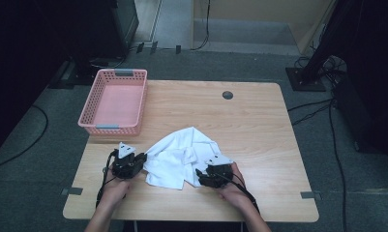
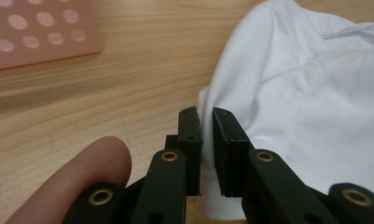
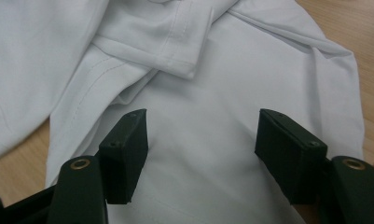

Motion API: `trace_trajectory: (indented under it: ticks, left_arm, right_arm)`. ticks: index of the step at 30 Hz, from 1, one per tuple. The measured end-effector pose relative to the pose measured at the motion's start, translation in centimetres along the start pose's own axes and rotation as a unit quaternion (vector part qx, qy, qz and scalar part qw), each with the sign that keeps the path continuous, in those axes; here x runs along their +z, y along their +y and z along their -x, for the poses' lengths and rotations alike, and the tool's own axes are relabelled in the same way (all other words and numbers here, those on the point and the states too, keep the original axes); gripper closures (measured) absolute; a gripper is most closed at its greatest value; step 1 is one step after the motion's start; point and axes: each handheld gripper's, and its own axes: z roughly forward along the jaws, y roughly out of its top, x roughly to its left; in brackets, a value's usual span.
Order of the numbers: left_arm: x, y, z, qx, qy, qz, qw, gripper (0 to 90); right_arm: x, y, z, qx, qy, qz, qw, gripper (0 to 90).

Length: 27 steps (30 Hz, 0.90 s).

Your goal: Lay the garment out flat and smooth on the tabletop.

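A crumpled white garment (image 1: 182, 154) lies on the wooden table (image 1: 249, 116) near its front edge. At the garment's left edge my left gripper (image 1: 142, 159) is shut on a fold of it; in the left gripper view the jaws (image 2: 206, 116) stand almost together with the white garment (image 2: 306, 93) pinched between them. My right gripper (image 1: 200, 174) sits at the garment's lower right part. In the right gripper view it (image 3: 201, 123) is open, jaws wide apart just over a flat stretch of the garment (image 3: 212, 84), with a hemmed sleeve beyond.
A pink perforated basket (image 1: 115, 128) stands at the table's back left, also seen as the basket (image 2: 35, 32) in the left gripper view. A round cable hole (image 1: 227, 94) sits near the far edge. A fingertip (image 2: 82, 177) rests beside the left jaws.
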Motion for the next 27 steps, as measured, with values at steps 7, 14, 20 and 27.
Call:
trace_trajectory:
  ticks: [7, 14, 20, 27]
  left_arm:
    - [-0.3, 0.1, -0.4, -0.002, 0.002, 0.004, 1.0, 83.6]
    - [-0.4, 0.1, -0.1, 0.002, -0.023, 0.001, 0.9997, 78.6]
    - [-0.5, 0.2, 1.3, 0.037, -0.073, -0.008, 0.9966, 54.7]
    - [-1.4, 0.2, 4.3, 0.111, -0.148, -0.002, 0.9827, 49.2]
  right_arm:
    - [-2.4, -2.2, 1.6, -0.014, 0.018, 0.0, 0.9997, 35.0]
    - [-3.7, -3.2, 2.9, -0.023, 0.024, -0.007, 0.9994, 33.7]
    - [-4.2, -2.8, 3.2, 0.0, 0.022, 0.008, 0.9997, 37.3]
    - [-3.9, -0.7, 1.7, 0.003, 0.03, 0.03, 0.9991, 45.8]
